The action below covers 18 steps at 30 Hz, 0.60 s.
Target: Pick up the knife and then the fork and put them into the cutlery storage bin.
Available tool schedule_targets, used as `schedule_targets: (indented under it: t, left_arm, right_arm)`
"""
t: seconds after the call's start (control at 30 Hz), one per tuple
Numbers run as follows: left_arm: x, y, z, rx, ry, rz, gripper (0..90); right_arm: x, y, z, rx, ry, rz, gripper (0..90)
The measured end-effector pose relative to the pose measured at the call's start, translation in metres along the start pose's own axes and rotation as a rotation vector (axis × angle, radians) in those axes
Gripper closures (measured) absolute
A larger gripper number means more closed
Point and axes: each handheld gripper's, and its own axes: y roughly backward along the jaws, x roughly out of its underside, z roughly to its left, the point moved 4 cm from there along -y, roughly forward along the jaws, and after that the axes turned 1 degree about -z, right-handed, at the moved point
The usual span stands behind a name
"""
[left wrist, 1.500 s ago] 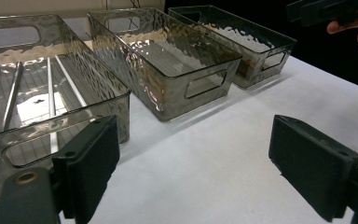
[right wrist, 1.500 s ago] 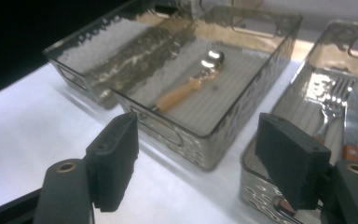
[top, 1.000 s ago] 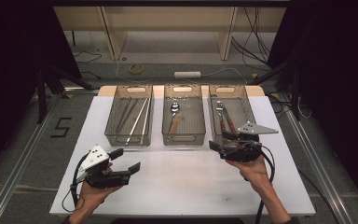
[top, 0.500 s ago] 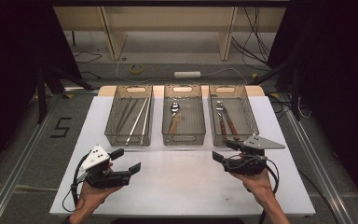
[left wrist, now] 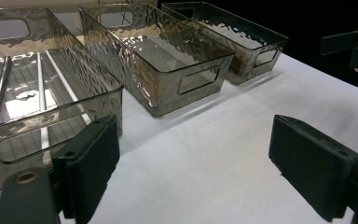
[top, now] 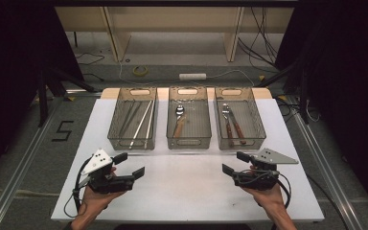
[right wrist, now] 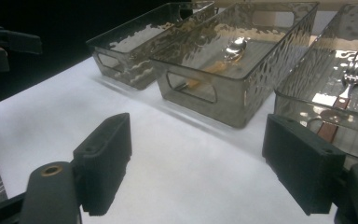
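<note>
Both claws sit low over the near part of the white desk [top: 182,187], nothing in either. Left claw [top: 130,166] spread wide, parked in front of the left bin [top: 132,119]. Right claw [top: 235,163] also spread, jaws just been opening, nothing between them, in front of the right bin [top: 235,118]. My read: sorting looks done or between picks, desk front carries no loose cutlery. If another pick comes, keep the jaws wide, come in from above along the utensil's long axis, and stay off the bin walls, which are thin clear plastic and would slide easily. Bins stand side by side at the far half of the desk, close but apart. Left bin holds long thin metal sticks [top: 141,122], chopsticks probably. Middle bin [top: 188,119] holds one spoon [top: 179,120] with a wooden handle. Right bin holds a fork [top: 228,122] and a second wooden-handled piece just beside it, likely a knife, blade hard to make out.
</note>
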Motion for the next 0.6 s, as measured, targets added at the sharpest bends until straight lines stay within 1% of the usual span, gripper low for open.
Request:
schedule_targets:
  t: [0.27, 0.33, 0.4, 0.5, 0.6]
  left_arm:
    - [0.0, 0.0, 0.0, 0.002, 0.0, 0.003, 15.7]
    - [0.001, 0.0, 0.0, 0.003, 0.003, 0.002, 15.7]
    - [0.001, 0.0, 0.0, 0.004, 0.004, 0.002, 15.7]
    - [0.001, 0.0, 0.0, 0.007, -0.001, 0.007, 15.7]
    - [0.001, -0.001, -0.001, 0.008, 0.0, 0.007, 15.7]
  right_arm:
    - [0.007, 0.003, 0.002, 0.01, 0.005, 0.004, 25.1]
    - [0.009, 0.005, 0.001, 0.017, 0.002, 0.002, 25.1]
    - [0.011, 0.006, 0.0, 0.014, -0.009, 0.005, 25.0]
    - [0.013, 0.006, 0.0, 0.023, 0.006, 0.009, 24.8]
    - [0.013, 0.006, 0.0, 0.027, 0.008, 0.012, 24.7]
